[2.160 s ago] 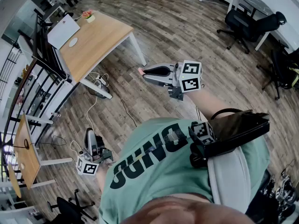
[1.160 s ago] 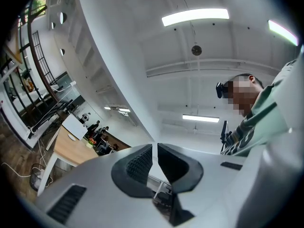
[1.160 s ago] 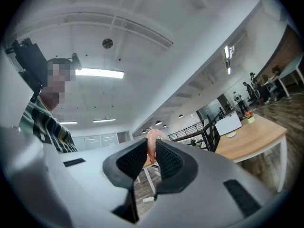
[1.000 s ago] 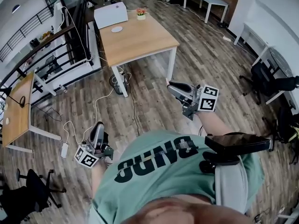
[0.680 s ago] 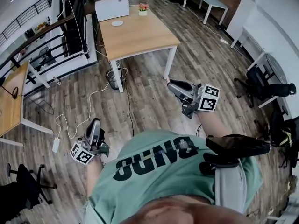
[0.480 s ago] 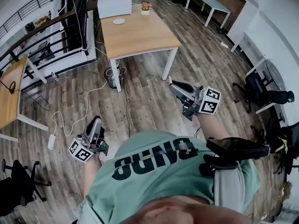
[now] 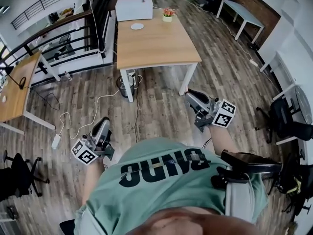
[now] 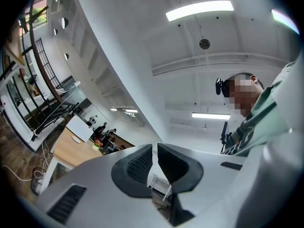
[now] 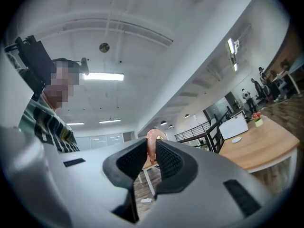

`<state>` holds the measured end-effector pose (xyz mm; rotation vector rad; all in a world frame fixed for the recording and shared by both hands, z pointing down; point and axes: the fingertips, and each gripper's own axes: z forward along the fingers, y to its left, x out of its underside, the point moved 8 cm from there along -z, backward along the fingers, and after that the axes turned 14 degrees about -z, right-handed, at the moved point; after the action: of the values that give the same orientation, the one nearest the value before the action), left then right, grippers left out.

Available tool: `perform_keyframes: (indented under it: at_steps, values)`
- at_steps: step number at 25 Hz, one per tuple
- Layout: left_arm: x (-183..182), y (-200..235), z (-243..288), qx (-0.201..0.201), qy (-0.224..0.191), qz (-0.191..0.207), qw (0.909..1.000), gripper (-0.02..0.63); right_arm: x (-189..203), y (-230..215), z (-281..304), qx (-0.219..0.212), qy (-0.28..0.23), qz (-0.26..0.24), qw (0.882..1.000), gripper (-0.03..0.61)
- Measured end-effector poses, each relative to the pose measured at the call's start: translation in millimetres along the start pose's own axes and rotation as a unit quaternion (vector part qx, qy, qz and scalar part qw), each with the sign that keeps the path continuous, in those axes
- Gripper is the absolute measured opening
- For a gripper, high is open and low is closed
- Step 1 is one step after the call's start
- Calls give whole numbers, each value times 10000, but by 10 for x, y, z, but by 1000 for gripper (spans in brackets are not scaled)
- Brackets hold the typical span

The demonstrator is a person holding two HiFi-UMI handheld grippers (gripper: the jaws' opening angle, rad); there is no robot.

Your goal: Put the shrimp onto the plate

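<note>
My right gripper (image 7: 189, 93) is held in the air in front of the person's torso, over the wood floor. It is shut on a pink shrimp (image 9: 152, 137), whose curled end sticks up between the ribbed pads. The small white plate (image 7: 137, 26) lies on the wooden table (image 7: 161, 45) ahead, well beyond both grippers, and shows in the right gripper view as the plate (image 9: 236, 139). My left gripper (image 7: 104, 124) hangs low at the person's left side. Its jaws stand a narrow gap apart with nothing between them, seen in the left gripper (image 8: 155, 147) view.
A white box (image 7: 134, 8) and a small flower pot (image 7: 168, 14) stand on the table's far end. Cables and a power strip (image 7: 56, 141) lie on the floor at left. A black railing (image 7: 73, 31), another table (image 7: 12, 89) and office chairs (image 7: 288, 126) ring the area.
The person has walked toward the wooden table, which now sits nearer and more centred. Both grippers came along in the same pose, the right one still holding the shrimp.
</note>
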<state>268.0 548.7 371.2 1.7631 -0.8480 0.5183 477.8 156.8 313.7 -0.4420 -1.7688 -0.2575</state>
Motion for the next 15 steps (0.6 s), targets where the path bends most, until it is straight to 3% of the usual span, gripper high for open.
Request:
perform_keyframes:
  at_steps: [8,15]
  values:
    - [478,-41,1418,-87,251,27,9996,40,-114,-1190,-756,-149,-151,1,9998,55]
    - [672,65,2033,-213,704,80,9973,40,105,-1626,-1192,42,-307,162,9994,55]
